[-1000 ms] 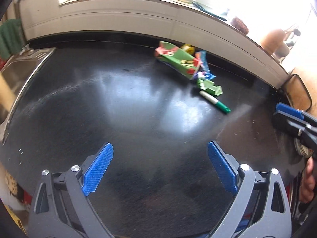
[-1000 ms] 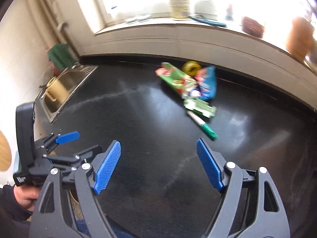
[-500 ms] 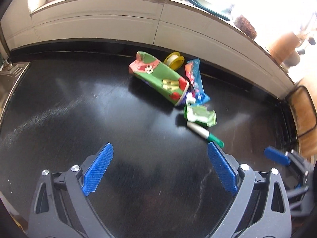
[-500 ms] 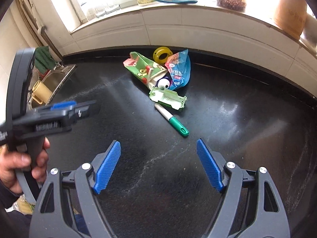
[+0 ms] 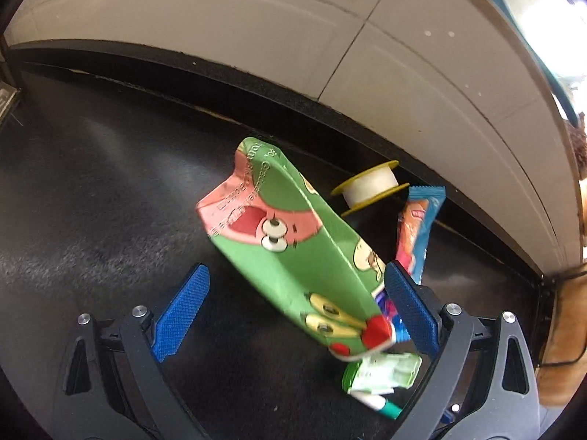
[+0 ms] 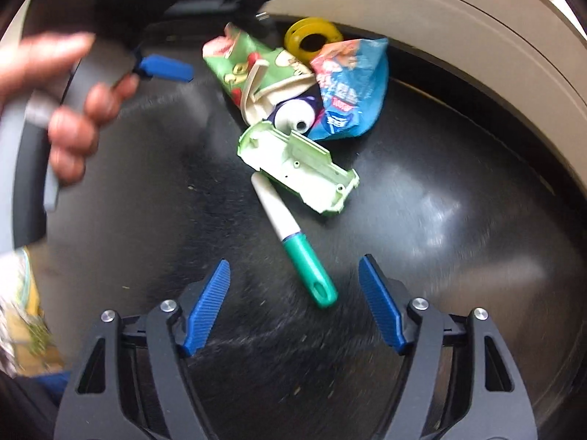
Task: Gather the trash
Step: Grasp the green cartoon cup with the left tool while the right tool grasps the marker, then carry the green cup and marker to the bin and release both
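Note:
A pile of trash lies on the black counter (image 6: 458, 220) near the back wall. A green and pink carton (image 5: 293, 253) lies between the jaws of my open left gripper (image 5: 297, 308), not touching the pads. It also shows in the right wrist view (image 6: 253, 66). Beside it are a yellow tape spool (image 5: 370, 190), a blue snack wrapper (image 6: 352, 88), a pale green plastic piece (image 6: 297, 168) and a green-capped marker (image 6: 293, 242). My right gripper (image 6: 293, 308) is open, just short of the marker's cap. The left gripper (image 6: 165, 68) is in the right wrist view too.
A pale tiled wall (image 5: 293, 36) runs behind the counter. A brown object (image 5: 561, 341) stands at the right edge. A white and purple tube (image 6: 293, 113) pokes out from the carton.
Both grippers have moved forward toward the trash pile. The left gripper now straddles the green carton. The right gripper has come close to the marker.

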A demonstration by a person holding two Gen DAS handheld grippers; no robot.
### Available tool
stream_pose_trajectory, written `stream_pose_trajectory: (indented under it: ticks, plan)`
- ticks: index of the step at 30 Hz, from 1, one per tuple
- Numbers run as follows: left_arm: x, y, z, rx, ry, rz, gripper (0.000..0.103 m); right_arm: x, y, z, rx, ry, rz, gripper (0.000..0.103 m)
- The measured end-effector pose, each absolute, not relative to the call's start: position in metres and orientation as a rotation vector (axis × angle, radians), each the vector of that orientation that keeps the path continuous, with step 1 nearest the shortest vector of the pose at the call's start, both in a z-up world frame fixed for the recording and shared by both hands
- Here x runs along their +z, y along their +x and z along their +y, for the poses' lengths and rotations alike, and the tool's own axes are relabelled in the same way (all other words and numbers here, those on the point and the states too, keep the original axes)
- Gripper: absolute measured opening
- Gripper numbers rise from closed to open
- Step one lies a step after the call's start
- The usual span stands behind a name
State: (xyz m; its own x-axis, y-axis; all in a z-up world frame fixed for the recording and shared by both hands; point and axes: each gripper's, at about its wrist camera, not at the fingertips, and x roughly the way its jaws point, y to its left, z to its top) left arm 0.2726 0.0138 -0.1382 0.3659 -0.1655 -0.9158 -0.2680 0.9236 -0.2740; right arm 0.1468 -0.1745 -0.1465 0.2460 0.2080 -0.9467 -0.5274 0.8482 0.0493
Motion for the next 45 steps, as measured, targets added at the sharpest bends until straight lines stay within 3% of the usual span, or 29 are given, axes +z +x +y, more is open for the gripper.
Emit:
stream_pose_trajectory:
  ticks: [4, 6, 8, 16, 25, 34, 45]
  plan:
    - [-0.143, 0.281, 0.015, 0.075, -0.414, 1.184, 0.091, -0.151, 0.149, -0.169, 0.548, -0.341, 1.198, 0.053]
    - [-0.143, 0.281, 0.016, 0.054, -0.432, 1.179, 0.067, -0.150, 0.148, -0.166, 0.560, -0.356, 1.185, 0.023]
    - [-0.142, 0.279, 0.018, 0.030, -0.457, 1.180, 0.055, -0.151, 0.147, -0.163, 0.573, -0.350, 1.191, 0.016]
    - [-0.101, 0.239, 0.026, -0.009, -0.386, 1.105, 0.049, -0.126, 0.114, -0.155, 0.587, -0.342, 1.160, 0.015]
    - [-0.052, 0.126, 0.032, -0.035, -0.193, 1.043, 0.049, -0.086, 0.072, -0.171, 0.541, -0.207, 1.139, 0.015]
    - [-0.070, 0.019, 0.023, -0.040, -0.106, 1.095, 0.049, -0.068, 0.022, -0.170, 0.512, -0.155, 1.136, 0.015]
    - [-0.066, -0.032, 0.042, 0.019, -0.117, 1.059, 0.049, -0.061, 0.001, -0.138, 0.565, -0.195, 1.128, 0.015]
